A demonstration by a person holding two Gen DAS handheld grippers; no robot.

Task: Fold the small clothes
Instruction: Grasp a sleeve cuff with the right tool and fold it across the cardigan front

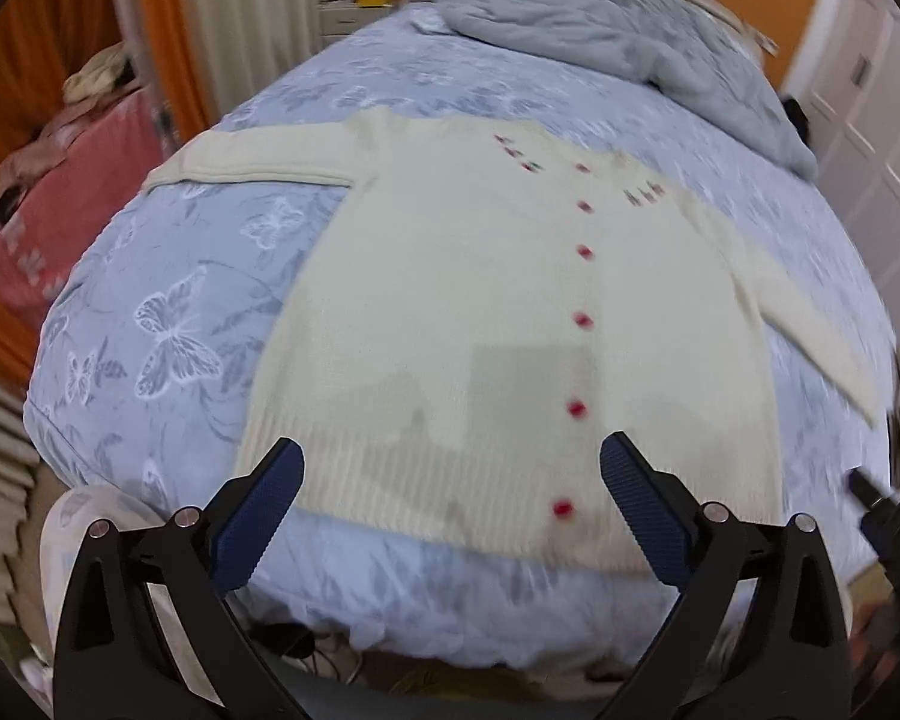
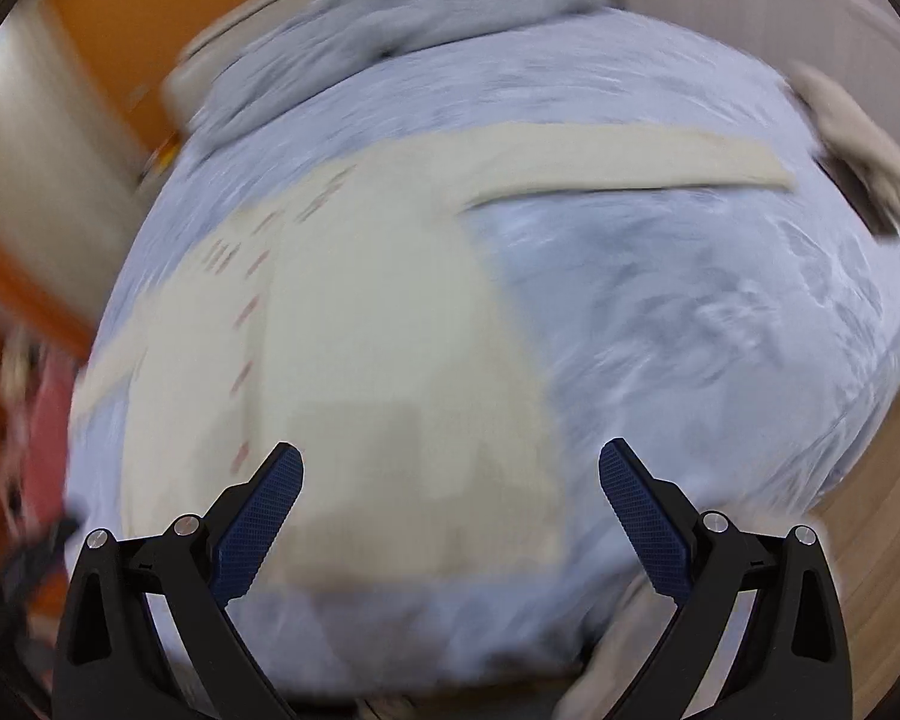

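Hovering – both grippers spread | cardigan [image 1: 480, 300] flat | grey quilt [image 1: 618, 30] beyond

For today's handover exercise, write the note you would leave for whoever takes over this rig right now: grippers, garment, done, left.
Left gripper: open, empty, above the hem.
Right gripper: open, empty, above the cardigan's lower part.
Cream cardigan: flat on the blue butterfly bedspread, buttoned with red buttons, both sleeves spread out.
Grey blanket: bunched at the far end.
Done: laid out flat.
Left: every fold, probably sleeves first.
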